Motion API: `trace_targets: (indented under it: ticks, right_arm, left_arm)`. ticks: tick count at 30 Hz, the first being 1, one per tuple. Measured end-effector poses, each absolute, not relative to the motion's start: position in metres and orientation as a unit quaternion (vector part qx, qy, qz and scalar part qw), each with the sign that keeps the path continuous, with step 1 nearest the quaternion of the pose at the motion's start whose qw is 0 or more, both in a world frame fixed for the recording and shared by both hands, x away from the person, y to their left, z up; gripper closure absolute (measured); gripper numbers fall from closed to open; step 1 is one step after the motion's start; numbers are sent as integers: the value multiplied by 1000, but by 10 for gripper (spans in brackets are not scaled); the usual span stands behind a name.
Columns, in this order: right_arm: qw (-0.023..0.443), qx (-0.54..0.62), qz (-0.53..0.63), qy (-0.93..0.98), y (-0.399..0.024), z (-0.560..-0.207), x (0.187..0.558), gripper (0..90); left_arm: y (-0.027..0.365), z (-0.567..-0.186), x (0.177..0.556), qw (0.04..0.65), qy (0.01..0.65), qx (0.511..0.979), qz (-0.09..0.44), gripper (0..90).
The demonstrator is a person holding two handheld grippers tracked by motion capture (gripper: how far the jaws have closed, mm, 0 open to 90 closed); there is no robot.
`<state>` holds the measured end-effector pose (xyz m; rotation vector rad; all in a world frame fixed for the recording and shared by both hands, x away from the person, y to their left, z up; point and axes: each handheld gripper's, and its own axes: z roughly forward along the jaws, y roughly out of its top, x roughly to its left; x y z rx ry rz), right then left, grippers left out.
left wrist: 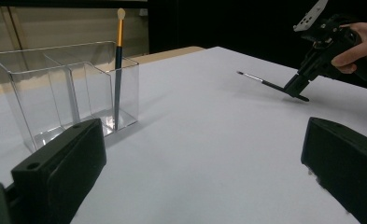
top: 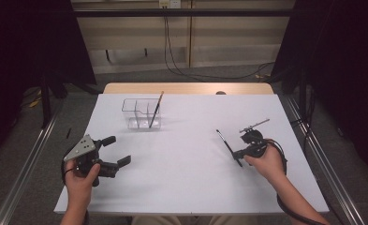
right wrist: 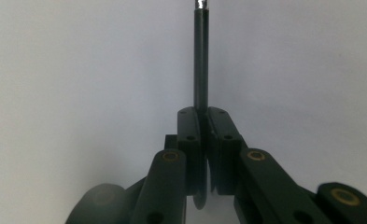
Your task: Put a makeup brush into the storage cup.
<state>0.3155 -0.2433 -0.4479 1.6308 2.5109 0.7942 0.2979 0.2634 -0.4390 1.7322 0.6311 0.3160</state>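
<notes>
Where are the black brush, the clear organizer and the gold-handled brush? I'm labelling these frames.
black brush [top: 228, 146]: high view, mid-handle.
clear organizer [top: 131, 107]: high view, left wall.
gold-handled brush [left wrist: 120, 32]: left gripper view, gold part of the handle.

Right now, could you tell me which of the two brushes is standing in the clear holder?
The gold-banded brush, which leans upright in an end compartment of the clear holder. The other, a thin black brush, is clamped in the right tool over the table.

Each black hand-held gripper [top: 116, 151] trails a black cable; the left carries a grey three-cornered plate with holes.
</notes>
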Motion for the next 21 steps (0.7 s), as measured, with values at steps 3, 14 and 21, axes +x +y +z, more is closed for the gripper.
trace_targets:
  ticks: [3, 14, 21]
  right_arm:
    - [29, 520, 284, 805, -241, -445, 313, 847]
    - [49, 497, 378, 780, -240, -439, 304, 846]
    - [57, 482, 433, 760, -240, -439, 299, 846]
  left_arm:
    - [263, -439, 298, 593, 270, 747, 134, 1]
    - [262, -440, 298, 594, 273, 745, 130, 1]
    - [262, -441, 298, 595, 273, 745, 129, 1]
